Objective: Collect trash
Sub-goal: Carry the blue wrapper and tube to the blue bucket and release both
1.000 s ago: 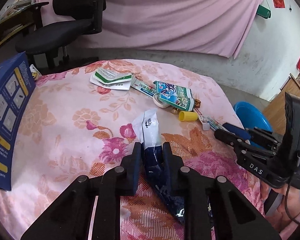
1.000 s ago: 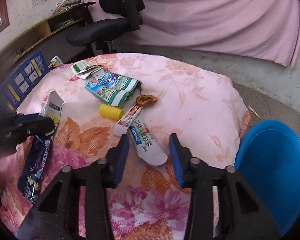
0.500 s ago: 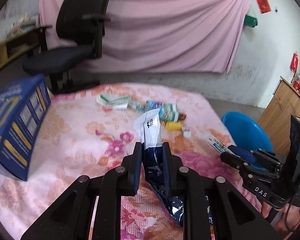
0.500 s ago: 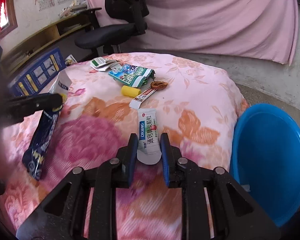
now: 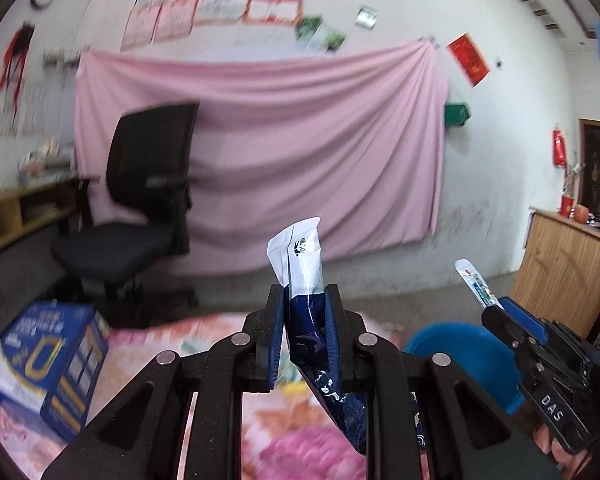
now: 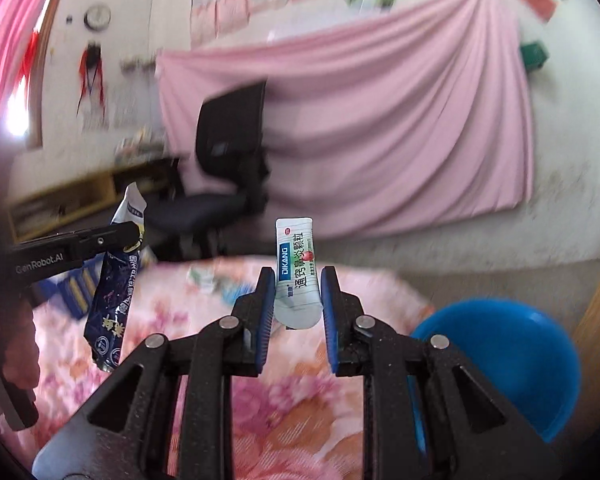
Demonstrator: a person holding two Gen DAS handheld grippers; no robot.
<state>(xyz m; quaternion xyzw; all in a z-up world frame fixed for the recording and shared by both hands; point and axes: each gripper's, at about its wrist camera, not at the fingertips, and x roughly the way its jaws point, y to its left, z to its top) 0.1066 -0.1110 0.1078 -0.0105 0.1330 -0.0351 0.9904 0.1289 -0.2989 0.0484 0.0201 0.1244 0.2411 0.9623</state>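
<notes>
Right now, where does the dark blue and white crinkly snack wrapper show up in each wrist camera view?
Left wrist view: the dark blue and white snack wrapper stands centre frame, pinched in the left claw.
Right wrist view: same wrapper hangs at left, below that claw.
Shared landmark: the round blue plastic basin, lower right in both.

Black tongs; blue pads

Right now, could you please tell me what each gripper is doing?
Left gripper: closed on the dark blue wrapper.
Right gripper: closed on the white sachet.
</notes>
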